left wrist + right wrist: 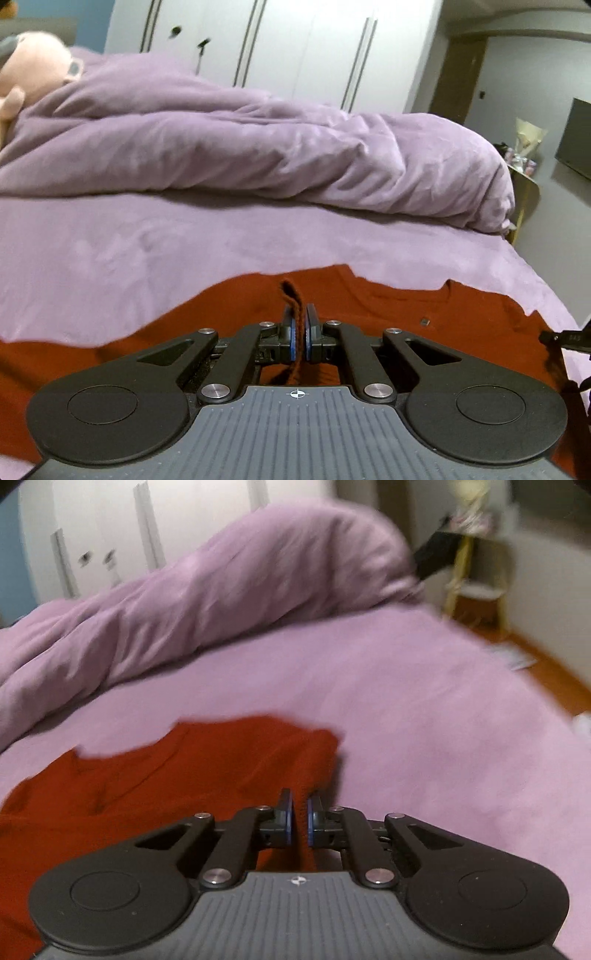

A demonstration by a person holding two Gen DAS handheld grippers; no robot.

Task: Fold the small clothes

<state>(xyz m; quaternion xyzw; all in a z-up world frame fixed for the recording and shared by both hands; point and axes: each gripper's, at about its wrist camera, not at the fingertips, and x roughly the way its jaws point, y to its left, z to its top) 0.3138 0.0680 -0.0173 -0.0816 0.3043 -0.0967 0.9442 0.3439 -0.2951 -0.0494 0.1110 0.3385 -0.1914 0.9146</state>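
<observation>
Fingers (295, 325) of the left gripper (300, 334) and right gripper (300, 821) are pinching the red garment (388, 306) closed; keeping both edges level above the bed (147, 251) is advised.

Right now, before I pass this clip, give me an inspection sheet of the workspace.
Surface: bed sheet, lilac, mostly bare.
Job's things: one red garment, spread on the sheet near the front edge.
Clutter: bunched lilac duvet behind; pink plush toy far left.
Grippers: left claw shut on a fold of the garment; right claw shut on the garment's edge.
Cables: nothing seen.
Surroundings: white wardrobe doors, yellow side table, wooden floor.
</observation>
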